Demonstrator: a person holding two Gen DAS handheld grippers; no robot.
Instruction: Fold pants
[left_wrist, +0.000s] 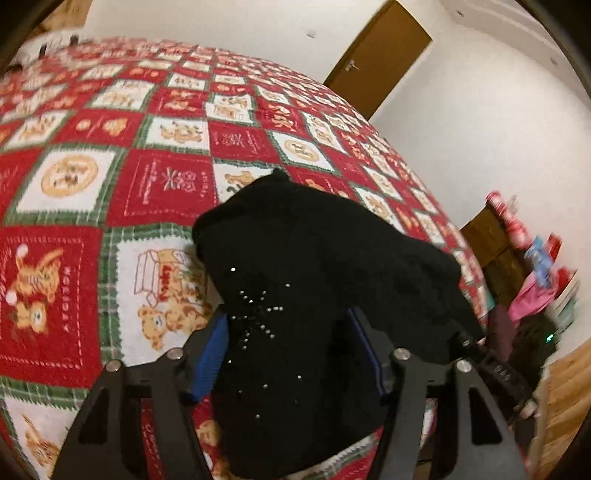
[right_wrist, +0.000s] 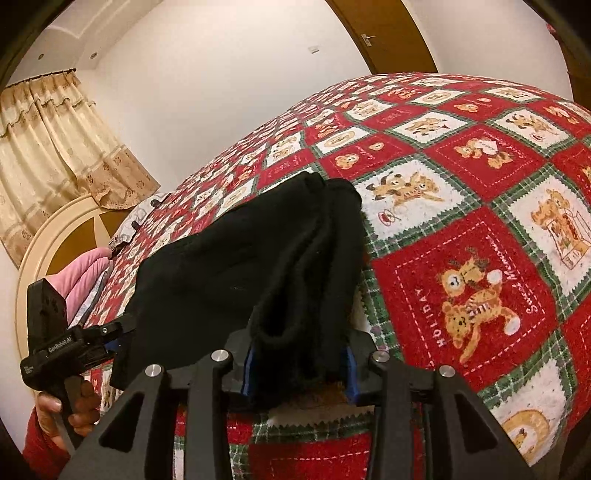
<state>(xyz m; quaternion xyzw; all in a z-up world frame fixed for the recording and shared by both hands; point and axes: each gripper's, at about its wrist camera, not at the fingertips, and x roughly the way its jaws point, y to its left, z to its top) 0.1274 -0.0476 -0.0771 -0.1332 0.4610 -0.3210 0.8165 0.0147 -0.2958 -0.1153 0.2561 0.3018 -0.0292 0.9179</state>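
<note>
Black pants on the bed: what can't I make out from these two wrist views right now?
- Left wrist view: the black pants cover the left gripper; pad contact is hidden.
- Right wrist view: bunched cloth hides the right gripper pads.
- Both views: black fabric shows no fold lines or waistband.
- Pants' lower edge is behind the gripper bodies.

A bed (right_wrist: 461, 206) carries a red, white and green checked blanket (left_wrist: 110, 184) with bear pictures; black pants (right_wrist: 229, 266) lie bunched on its near part.
</note>
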